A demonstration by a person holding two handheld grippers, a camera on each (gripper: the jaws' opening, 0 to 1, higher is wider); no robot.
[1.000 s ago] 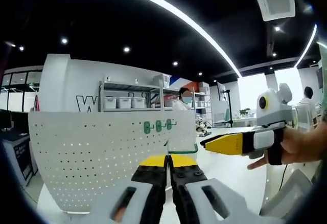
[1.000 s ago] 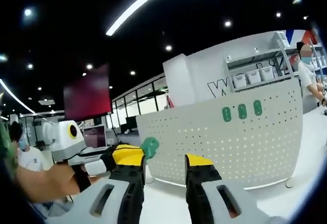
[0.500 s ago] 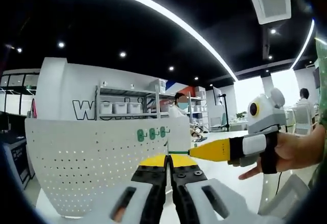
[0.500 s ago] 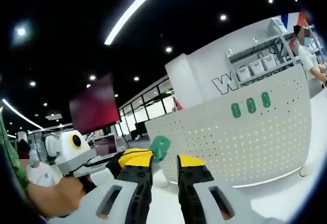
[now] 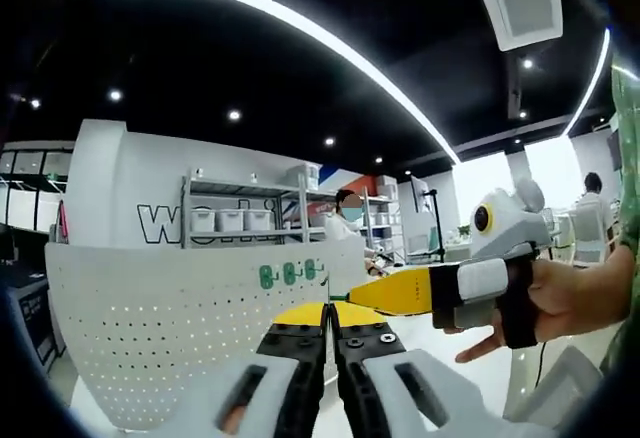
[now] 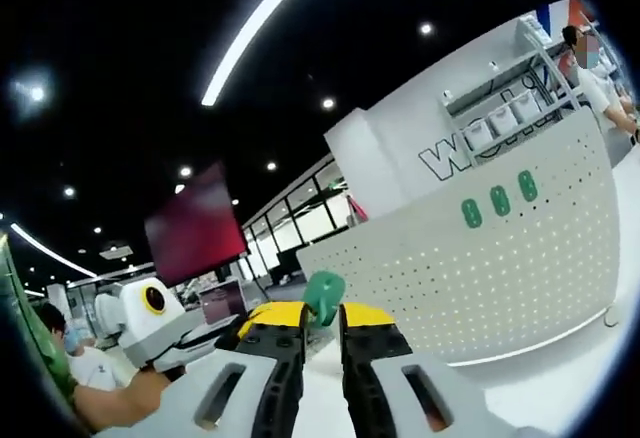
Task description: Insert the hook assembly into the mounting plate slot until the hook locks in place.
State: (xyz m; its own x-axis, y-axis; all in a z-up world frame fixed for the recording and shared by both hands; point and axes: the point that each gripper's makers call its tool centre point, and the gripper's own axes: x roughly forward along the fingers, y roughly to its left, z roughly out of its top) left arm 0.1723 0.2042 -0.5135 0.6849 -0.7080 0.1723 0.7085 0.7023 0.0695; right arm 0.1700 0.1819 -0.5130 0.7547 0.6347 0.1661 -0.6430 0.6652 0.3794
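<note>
Between right claw [image 6: 320, 318] tips: green hook [image 6: 324, 296]

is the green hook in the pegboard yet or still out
Out. In the right gripper view the green hook sits between the right gripper tips, apart from the pegboard, which carries three other green pieces.

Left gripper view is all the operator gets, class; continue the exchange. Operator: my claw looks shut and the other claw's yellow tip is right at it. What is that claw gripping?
Observer: In the right gripper view, a green hook stands up between the right claw's jaws, which are closed in on it.
Operator: What lies on my side, out of my sight?
Observer: A dark red screen hangs up on the left, above the hand carrying your gripper.
Operator: Anyone there?
Observer: Yes, a person stands at the lower left.
</note>
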